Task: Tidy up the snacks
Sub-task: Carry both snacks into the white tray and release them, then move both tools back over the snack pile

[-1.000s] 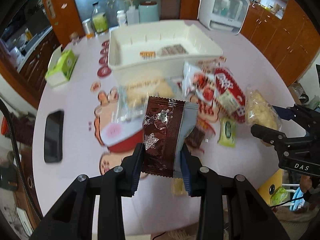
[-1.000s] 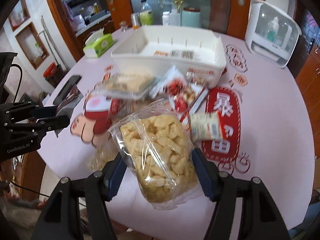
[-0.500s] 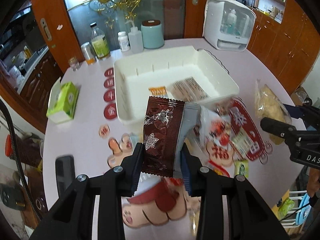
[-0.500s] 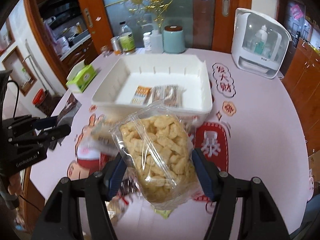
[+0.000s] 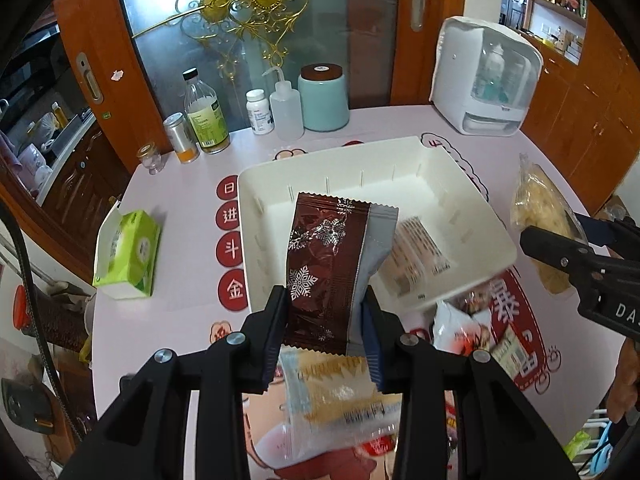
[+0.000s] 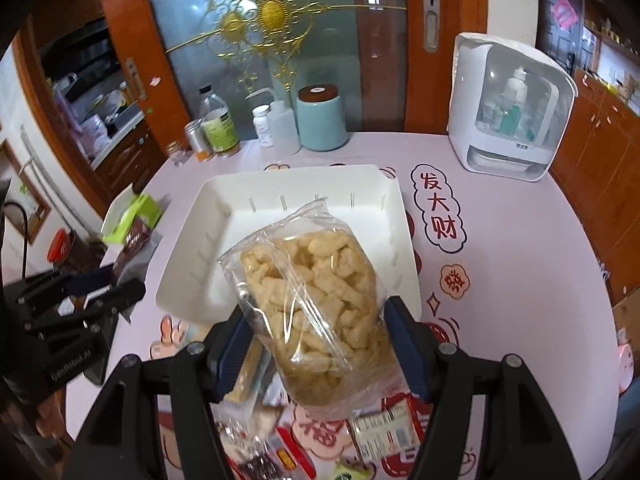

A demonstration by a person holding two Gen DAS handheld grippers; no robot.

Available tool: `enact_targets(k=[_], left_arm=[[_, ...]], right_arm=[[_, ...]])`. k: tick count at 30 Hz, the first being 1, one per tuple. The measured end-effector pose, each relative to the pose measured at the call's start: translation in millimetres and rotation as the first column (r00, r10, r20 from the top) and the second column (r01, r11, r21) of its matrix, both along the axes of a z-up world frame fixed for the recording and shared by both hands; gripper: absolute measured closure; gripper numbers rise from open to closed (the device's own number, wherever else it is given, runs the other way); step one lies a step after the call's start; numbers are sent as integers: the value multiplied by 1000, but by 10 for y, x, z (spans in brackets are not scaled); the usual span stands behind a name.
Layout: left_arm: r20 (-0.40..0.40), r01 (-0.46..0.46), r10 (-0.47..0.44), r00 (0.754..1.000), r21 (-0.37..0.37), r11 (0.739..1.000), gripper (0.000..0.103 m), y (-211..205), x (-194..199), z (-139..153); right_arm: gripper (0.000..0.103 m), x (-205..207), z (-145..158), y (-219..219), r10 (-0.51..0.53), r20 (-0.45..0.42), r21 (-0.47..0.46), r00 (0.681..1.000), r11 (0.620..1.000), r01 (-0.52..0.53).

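Both packets carried toward the white bin for deposit

Nearest: left gripper (image 5: pixel 325 322) pinching brown snowflake packet (image 5: pixel 328 272) by its lower end, right gripper (image 6: pixel 316 350) clamped on clear bag of puffed snacks (image 6: pixel 316 304), leaving upper ends free. Beyond: loose snacks (image 6: pixel 384 432) on table (image 6: pixel 520 264). Farther: white bin (image 5: pixel 256 240), packets inside, open top ready for release

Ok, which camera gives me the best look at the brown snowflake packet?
The left wrist view: the brown snowflake packet fills the centre, clamped upright in the left tongs. The right wrist view shows it only small and partly hidden at the left edge.
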State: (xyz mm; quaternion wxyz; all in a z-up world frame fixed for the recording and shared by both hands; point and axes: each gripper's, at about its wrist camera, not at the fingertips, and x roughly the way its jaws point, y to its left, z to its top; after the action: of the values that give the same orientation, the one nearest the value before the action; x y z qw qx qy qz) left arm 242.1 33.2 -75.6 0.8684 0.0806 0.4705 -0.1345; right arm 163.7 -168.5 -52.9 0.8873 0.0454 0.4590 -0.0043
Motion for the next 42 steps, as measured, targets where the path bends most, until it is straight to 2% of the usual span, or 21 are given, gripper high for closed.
enact_targets(k=[4,6,7,8,9,10,12,14,16,21,28,33,37,42], left_arm=[[-4,-21,21,1000,6,1000,68,-36,161,-53],[-4,-41,41,999,15,999,62,-52,232,-82],[-2,-54,54,999,24,998,42,-58,268,-97],[8,-70,70,997,28,997,17,-60,296,-103],[22,-89,88,996,28,996,9,-56,312,-102],[40,-103,102,994,21,994,7,-47,317,-95],[43,-105,105,994,13,994,7,-53,319,-98],[29,-115,114,993,11,993,7,-52,326,-128],[23,-114,114,993,17,993,7,-54,299,-148],[46,-113,111,993,47,993,7,-73,134,-141],[20,-126,126,992,25,992,7,-41,-223,-169],[-11,-126,127,992,15,992,7,18,-689,-231],[-28,-123,125,992,42,991,7,71,-1103,-318],[-54,-119,123,991,71,990,7,137,-1563,-419]], right_arm=[[37,219,-26,-8,-16,-3,-5,1000,1000,16],[36,323,-52,-16,-27,-9,-4,1000,1000,27],[36,364,-65,-22,-31,-10,-4,999,1000,31],[36,419,-85,-26,-34,-12,-8,999,999,34],[36,470,-111,-25,-40,-21,-11,999,999,39],[36,511,-138,-38,-45,-32,-2,998,999,45],[35,571,-201,-70,-59,-52,25,997,998,61],[20,559,-216,-65,-75,-18,17,997,997,76],[13,542,-206,-48,-71,-2,17,997,997,71],[13,447,-228,-20,-68,-9,21,998,997,68],[13,100,-273,-38,-99,-22,27,995,995,100],[13,-348,-312,-72,-109,-21,-2,994,994,109],[13,-753,-394,-150,-108,-43,-12,993,994,107],[13,-1313,-543,-243,-104,-86,-97,991,991,96]])
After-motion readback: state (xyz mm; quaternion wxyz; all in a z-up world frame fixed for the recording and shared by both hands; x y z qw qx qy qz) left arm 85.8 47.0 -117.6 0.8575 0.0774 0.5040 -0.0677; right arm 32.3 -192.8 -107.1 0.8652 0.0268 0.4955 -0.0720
